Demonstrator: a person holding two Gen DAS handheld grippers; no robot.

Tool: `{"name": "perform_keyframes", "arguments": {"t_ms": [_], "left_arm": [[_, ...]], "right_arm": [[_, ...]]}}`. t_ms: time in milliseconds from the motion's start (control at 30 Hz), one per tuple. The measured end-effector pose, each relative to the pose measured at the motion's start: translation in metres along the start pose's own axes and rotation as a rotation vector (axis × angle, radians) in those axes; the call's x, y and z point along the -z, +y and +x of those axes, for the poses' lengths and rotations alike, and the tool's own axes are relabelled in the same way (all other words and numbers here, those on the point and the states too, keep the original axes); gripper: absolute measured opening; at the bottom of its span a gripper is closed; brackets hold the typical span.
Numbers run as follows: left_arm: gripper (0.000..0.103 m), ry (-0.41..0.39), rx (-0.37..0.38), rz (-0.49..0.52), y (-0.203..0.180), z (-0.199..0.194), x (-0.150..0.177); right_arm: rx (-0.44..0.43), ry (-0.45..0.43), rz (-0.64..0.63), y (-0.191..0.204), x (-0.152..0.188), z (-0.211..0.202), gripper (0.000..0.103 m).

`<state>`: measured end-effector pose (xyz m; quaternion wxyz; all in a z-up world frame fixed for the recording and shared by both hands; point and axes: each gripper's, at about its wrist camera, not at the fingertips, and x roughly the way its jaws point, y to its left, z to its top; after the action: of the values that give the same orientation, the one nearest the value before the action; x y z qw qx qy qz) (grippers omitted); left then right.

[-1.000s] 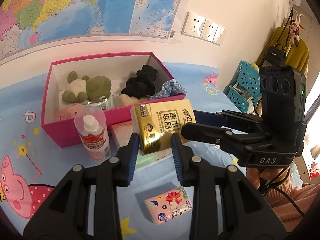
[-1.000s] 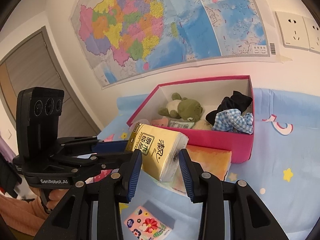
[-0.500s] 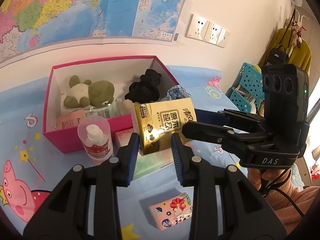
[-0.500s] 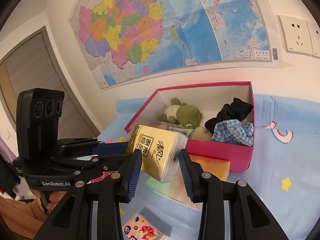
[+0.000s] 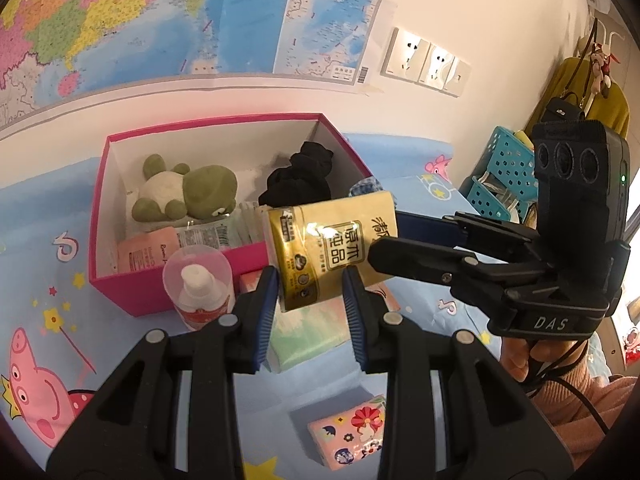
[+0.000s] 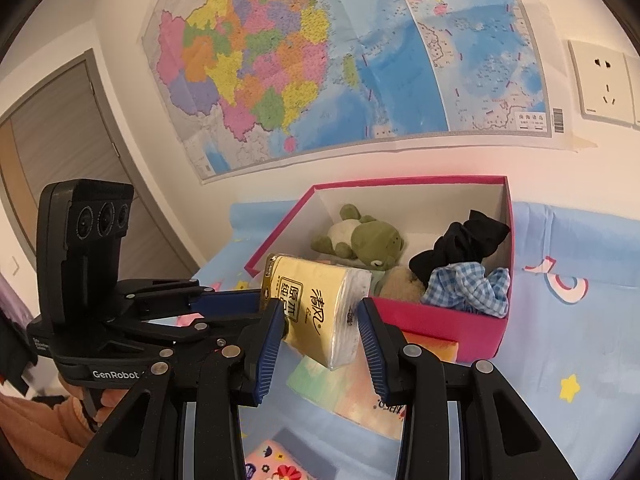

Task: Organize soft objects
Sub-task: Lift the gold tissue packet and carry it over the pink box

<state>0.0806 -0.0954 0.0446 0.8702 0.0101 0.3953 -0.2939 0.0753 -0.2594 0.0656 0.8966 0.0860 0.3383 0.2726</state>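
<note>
Together, your left gripper (image 5: 309, 300) and right gripper (image 6: 318, 332) each pinch the yellow tissue pack (image 5: 332, 246), holding it above the bedsheet (image 5: 48, 216) before the pink box (image 5: 120, 292).

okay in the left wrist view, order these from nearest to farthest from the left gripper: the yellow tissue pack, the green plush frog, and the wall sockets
1. Yellow tissue pack: between the fingers of the left gripper.
2. Green plush frog: beyond it, in the left part of the pink box.
3. Wall sockets: on the back wall, upper right.
</note>
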Motion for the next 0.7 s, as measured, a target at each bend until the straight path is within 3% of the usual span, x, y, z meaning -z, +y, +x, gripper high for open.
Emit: {"name": "perform_keyframes", "arguments": {"t_ms": [700], "left_arm": [[0.034, 0.009, -0.043, -0.016, 0.015, 0.016, -0.021]], "right_arm": [[-0.001, -0.004, 0.017, -0.012, -0.022, 0.024, 0.039]]}}
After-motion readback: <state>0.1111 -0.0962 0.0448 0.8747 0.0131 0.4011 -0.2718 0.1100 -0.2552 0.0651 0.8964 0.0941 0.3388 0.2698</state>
